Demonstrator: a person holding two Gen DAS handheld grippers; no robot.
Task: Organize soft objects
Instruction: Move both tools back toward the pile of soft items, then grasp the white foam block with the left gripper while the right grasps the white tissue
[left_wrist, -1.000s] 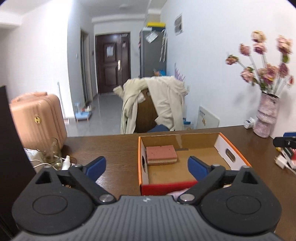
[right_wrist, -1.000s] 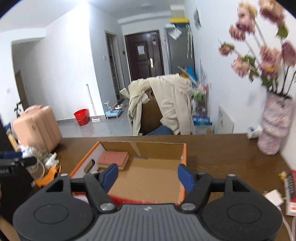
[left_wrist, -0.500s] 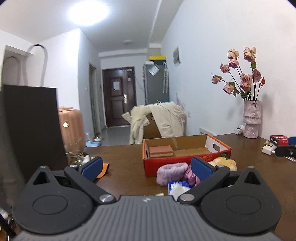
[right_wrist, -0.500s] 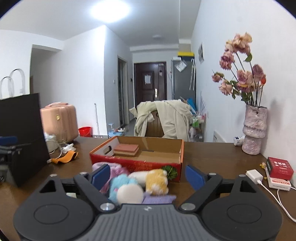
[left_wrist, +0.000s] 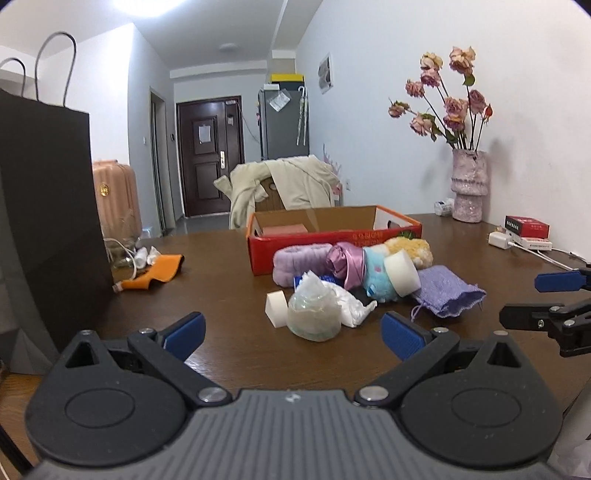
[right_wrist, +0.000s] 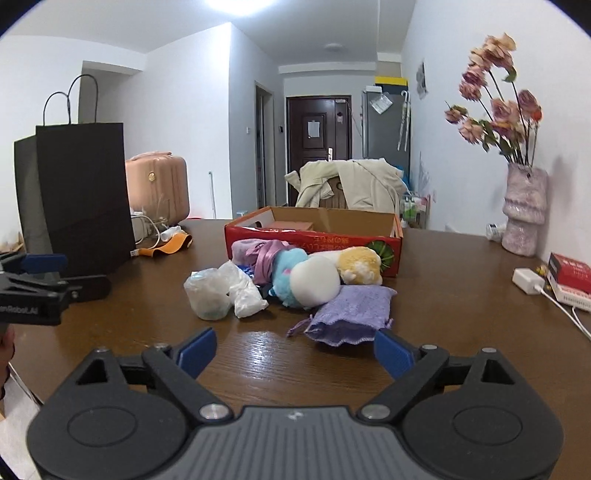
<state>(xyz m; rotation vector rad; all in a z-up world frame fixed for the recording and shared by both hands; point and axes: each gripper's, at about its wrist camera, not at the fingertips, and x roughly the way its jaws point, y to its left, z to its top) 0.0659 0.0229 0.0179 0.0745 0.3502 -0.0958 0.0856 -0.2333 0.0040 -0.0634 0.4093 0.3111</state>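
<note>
I am holding both the left gripper (left_wrist: 291, 328) and right gripper (right_wrist: 294, 350) released, risking scattering the mid-frame pile (right_wrist: 295, 280) when grabbing.

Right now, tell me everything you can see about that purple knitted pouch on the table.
The purple knitted pouch is a lavender, loosely woven fabric bag lying flat and slightly rumpled on the brown wooden table. A thin drawstring trails from its near left corner. It is the pile's nearest piece to the right gripper, whose jaws stand open and apart from it. Its far edge tucks under the white foam ball and blue plush toy.
</note>
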